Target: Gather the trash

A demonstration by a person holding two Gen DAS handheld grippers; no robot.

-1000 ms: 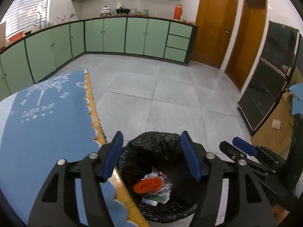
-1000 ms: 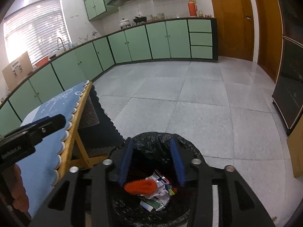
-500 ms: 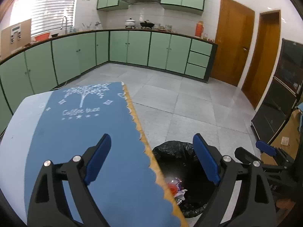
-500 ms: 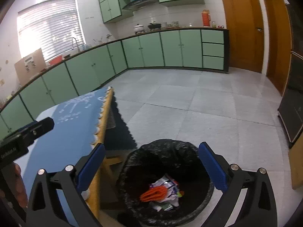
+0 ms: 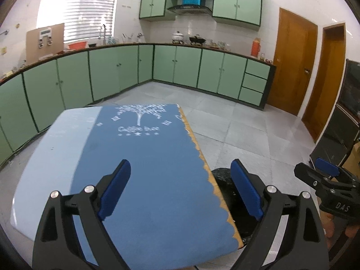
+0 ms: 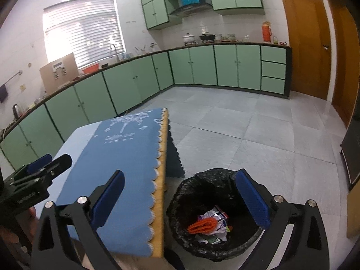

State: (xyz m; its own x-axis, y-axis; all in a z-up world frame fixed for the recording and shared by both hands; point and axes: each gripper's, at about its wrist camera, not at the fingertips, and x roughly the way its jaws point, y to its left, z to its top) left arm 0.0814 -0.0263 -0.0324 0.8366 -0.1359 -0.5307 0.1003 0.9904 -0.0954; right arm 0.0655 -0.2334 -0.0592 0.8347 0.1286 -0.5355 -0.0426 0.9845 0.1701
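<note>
The trash bin (image 6: 216, 216), lined with a black bag, stood on the tiled floor (image 6: 258, 139) just beside the table's long right edge. In it lay a heap of trash (image 6: 210, 225): an orange ribbed piece on top of crumpled white and printed wrappers, resting low against the liner. From the left wrist view only a dark sliver of the bin's rim (image 5: 221, 177) showed past the table edge.

The table (image 5: 157, 173) carried a blue cloth with a scalloped border and a white tree print near its far end; a paler strip of surface ran along its left side.

The right gripper (image 6: 180, 200) hung above the bin and the table's near right corner, pointing downward, its blue-padded jaws spread as wide as they go and holding nothing; they had just been opening. The left gripper (image 5: 182, 191) hovered over the near end of the table, tilted down, its jaws also wide apart and empty, having just opened further. Each gripper appeared at the edge of the other's view, with part of a hand (image 5: 337, 227) visible under the right one.

Green cabinets (image 6: 202, 67) lined the far walls, beside wooden doors (image 6: 301, 40).
</note>
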